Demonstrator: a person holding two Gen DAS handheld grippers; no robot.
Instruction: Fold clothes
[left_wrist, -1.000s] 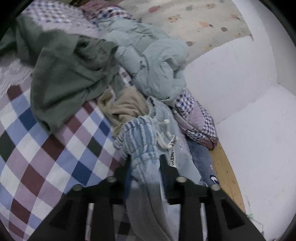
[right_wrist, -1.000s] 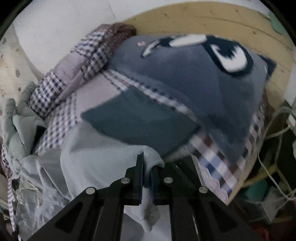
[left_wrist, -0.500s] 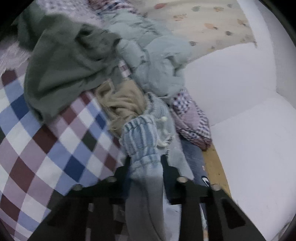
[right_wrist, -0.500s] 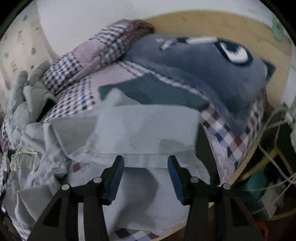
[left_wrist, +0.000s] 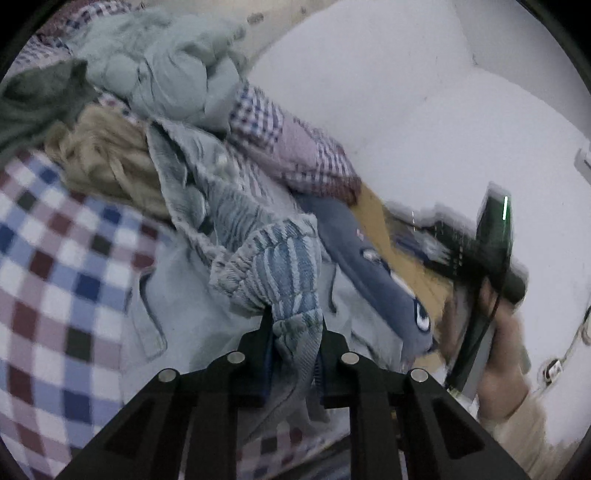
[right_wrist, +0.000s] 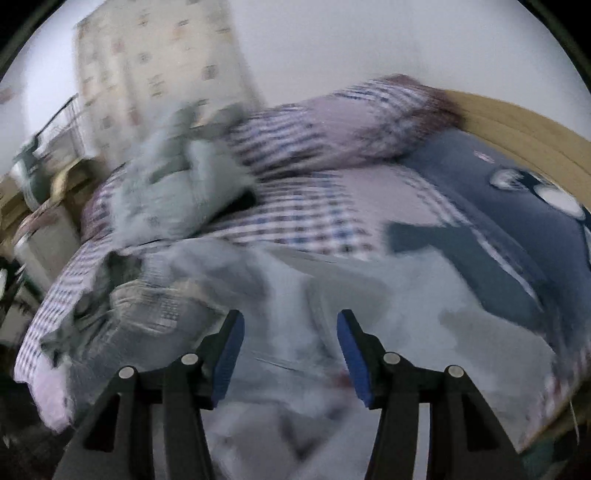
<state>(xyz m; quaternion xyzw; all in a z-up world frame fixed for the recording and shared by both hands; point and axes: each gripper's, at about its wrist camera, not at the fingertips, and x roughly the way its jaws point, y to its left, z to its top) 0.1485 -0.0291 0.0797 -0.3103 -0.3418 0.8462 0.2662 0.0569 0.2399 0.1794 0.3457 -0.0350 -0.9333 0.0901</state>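
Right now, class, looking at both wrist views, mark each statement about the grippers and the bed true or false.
1. The left gripper is clamped on striped blue cloth. True.
2. The right gripper pinches a sock. False: its jaws stand apart, nothing between them.
3. The bed cover is checked. True.
4. The beige garment lies on the floor. False: it lies on the bed.

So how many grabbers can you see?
2. The left gripper is at the bottom of its view, fingers just closing on striped cloth. The right gripper has its fingers just opening, nothing between them, over pale cloth. None seems hidden.
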